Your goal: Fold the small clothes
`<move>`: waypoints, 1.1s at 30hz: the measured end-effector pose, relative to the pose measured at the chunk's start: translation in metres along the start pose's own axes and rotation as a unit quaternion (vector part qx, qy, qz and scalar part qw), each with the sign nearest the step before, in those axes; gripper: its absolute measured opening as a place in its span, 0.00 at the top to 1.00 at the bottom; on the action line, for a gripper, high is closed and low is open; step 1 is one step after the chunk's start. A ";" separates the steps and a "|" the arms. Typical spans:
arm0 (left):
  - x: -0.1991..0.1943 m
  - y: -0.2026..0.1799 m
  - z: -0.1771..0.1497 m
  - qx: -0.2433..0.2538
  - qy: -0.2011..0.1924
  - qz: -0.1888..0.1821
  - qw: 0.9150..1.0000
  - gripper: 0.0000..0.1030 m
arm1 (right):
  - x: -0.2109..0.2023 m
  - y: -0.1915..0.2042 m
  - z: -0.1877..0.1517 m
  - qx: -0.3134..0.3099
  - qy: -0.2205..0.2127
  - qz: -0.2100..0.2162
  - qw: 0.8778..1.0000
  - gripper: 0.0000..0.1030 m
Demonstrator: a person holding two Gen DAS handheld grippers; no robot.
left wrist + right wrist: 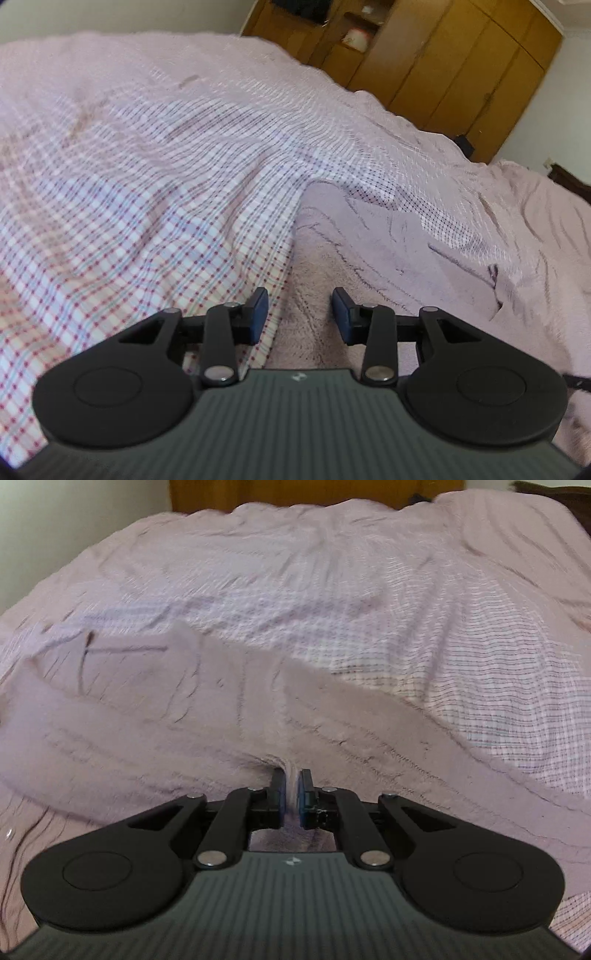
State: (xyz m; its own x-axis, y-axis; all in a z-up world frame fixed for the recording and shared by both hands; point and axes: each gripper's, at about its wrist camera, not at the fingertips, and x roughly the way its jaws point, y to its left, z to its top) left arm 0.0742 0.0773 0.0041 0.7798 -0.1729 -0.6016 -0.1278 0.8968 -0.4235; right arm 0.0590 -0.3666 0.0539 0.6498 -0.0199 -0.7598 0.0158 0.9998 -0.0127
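Note:
A fuzzy mauve garment (373, 251) lies spread on a checked bed sheet (147, 177). My left gripper (300, 314) is open and empty, hovering over the garment's near left edge where it meets the sheet. In the right wrist view the same mauve garment (184, 716) fills the foreground, blurred by motion. My right gripper (293, 788) is shut on a pinched fold of the garment's near edge, with the fabric bunched up between the blue pads (306, 794).
The checked sheet (461, 657) covers the whole bed. A wooden wardrobe (443, 62) with open shelves stands beyond the bed's far side. A pale wall (74, 524) is behind the bed at the left, and a dark headboard (570, 181) shows at the right.

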 end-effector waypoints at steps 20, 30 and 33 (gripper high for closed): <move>-0.002 -0.037 -0.016 0.105 -0.031 0.063 0.992 0.60 | -0.078 -0.081 -0.132 0.361 -0.203 -0.050 0.909 0.25; -0.054 -0.192 -0.098 0.165 -0.085 -0.123 0.975 0.53 | -0.104 -0.171 -0.185 0.349 -0.260 -0.156 0.887 0.32; -0.040 -0.257 -0.138 0.225 -0.070 -0.146 0.961 0.52 | -0.089 -0.214 -0.208 0.470 -0.246 -0.113 0.840 0.77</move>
State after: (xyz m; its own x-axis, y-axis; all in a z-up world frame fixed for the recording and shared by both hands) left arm -0.0082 -0.2019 0.0434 0.8205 -0.4165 -0.3916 0.3631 0.9088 -0.2056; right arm -0.1602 -0.5780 -0.0110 0.7812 -0.4395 -0.4434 0.6240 0.5298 0.5744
